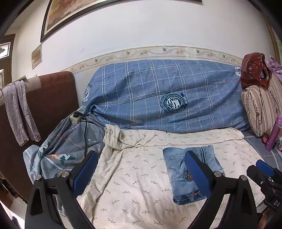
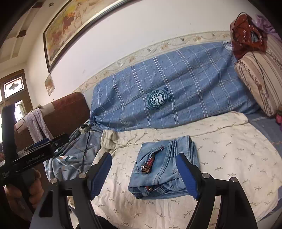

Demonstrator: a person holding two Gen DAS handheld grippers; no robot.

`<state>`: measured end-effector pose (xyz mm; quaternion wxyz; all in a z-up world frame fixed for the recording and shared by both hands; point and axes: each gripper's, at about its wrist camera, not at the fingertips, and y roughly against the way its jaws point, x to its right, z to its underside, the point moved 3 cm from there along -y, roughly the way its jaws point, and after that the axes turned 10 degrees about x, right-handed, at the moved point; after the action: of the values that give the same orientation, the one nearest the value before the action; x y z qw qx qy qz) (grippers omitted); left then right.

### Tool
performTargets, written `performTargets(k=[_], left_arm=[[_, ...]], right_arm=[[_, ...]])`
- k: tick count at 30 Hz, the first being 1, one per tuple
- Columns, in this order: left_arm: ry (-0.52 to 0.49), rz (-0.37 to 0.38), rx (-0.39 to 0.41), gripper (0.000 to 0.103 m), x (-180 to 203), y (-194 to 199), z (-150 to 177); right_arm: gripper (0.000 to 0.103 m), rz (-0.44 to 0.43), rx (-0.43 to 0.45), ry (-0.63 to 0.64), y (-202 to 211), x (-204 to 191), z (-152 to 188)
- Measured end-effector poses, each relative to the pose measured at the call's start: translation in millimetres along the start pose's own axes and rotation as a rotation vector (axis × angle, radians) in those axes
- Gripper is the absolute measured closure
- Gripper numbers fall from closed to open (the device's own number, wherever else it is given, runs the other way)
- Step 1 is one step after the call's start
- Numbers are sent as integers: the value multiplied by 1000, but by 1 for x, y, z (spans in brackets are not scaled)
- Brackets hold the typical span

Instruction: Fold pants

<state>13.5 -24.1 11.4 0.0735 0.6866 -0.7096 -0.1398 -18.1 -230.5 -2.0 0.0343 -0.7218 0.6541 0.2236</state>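
Folded jeans [image 2: 164, 165] lie mid-sheet [image 2: 229, 149]; left gripper [image 1: 141, 174] and right gripper [image 2: 144, 174] both gape wide, empty.

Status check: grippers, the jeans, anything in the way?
Left gripper open, empty. Right gripper open, empty. Jeans folded into a compact stack on the cream sheet, untouched. Nothing in the way.

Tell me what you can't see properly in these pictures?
- Jeans: the layers underneath are hidden by the folded top in both views; in the left wrist view a finger of the left hand-held gripper covers part.
- Painting: cut off by the top edge in both views.
- Badge on the blue cover: lettering too small to read.
- Purple bottle: cut by the right edge, left wrist view.
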Motion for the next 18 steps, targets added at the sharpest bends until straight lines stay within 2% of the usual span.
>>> performTargets(k=[3, 18], left_arm=[[-16, -17, 7, 2, 1, 3, 0], [3, -8, -25, 2, 1, -2, 6]], right_arm=[[24, 9, 5, 12, 2, -2, -1], [24, 16, -22, 40, 0, -6, 7]])
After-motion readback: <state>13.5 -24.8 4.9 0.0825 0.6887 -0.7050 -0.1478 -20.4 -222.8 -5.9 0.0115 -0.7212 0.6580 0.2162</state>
